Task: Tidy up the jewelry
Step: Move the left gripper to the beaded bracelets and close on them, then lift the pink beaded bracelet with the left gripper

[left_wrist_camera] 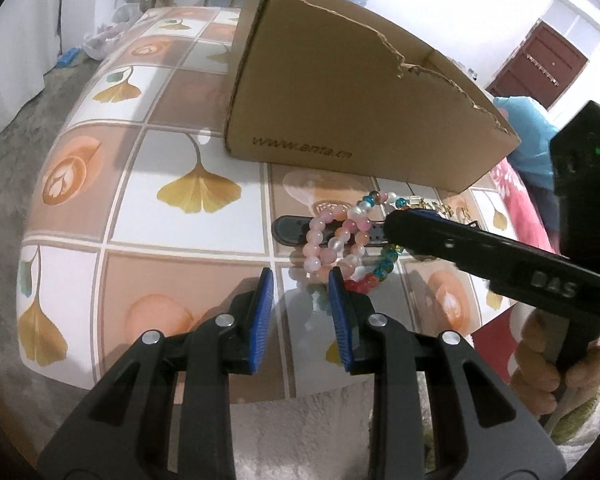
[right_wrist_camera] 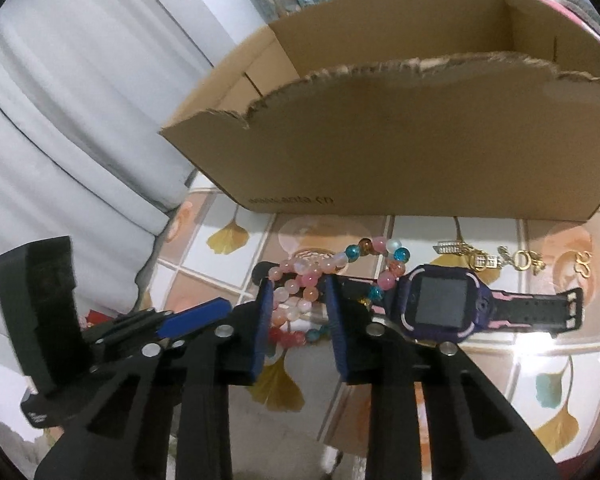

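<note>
We see the jewelry heaped on the tiled worktop (right_wrist_camera: 500,360) just in front of the torn cardboard box (right_wrist_camera: 380,140): a pink bead bracelet (right_wrist_camera: 296,276) tangled with a multicoloured bead bracelet (right_wrist_camera: 360,250), a watch (right_wrist_camera: 440,304) lying across them, and gold chain pieces (right_wrist_camera: 488,258) to one side.

Our right hand-held gripper (right_wrist_camera: 296,312) stands narrow, its blue pads straddling the pink beads; whether the pads already press on them we cannot quite tell. Our left hand-held gripper (left_wrist_camera: 300,300) is also narrow and holds nothing, with its tip at the near edge of the heap.

To do this well, we would close on a single strand only, lift slowly so the other bracelet and the watch strap fall away, and use the left gripper to pin the rest down before carrying the bracelet over the box's torn wall.
</note>
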Motion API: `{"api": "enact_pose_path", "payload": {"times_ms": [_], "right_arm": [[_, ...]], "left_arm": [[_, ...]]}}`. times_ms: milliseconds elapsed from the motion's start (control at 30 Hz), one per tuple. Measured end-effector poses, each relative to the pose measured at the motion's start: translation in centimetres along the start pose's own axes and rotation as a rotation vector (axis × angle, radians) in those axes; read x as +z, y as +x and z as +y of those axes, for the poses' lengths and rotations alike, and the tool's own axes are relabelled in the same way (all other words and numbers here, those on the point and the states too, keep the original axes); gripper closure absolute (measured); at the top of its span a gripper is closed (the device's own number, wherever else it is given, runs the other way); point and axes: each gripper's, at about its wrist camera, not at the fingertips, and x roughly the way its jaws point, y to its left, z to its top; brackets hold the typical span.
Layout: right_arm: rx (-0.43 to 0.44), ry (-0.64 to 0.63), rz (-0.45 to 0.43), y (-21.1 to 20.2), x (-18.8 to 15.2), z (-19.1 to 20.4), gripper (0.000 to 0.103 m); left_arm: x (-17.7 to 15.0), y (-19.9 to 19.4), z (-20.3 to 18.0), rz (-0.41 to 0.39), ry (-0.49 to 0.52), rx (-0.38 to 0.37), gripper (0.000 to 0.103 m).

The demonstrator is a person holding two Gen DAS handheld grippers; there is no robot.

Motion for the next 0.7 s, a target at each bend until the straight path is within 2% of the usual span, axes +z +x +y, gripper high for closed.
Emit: {"api": "enact_pose_path", "payload": {"times_ms": [233,533,700], "right_arm": [[-0.048,-0.018,0.048,2.0,-0.3,0.5,0.083],[-0.084,-0.057,0.035,2.6,0.2,1.5,0.084],[-0.115,-0.093,0.037,2.8,0.3,2.5,0.089]], "left_arm": [[0.6,0.3,0.6,-0.009,-0.016,-0.024,0.076],[1.3,0.7,1.0,-0.009,-0.023,-0.025,0.075],[1.4,0.8,0.6,0.002,0.003,-0.023,0.075]]}}
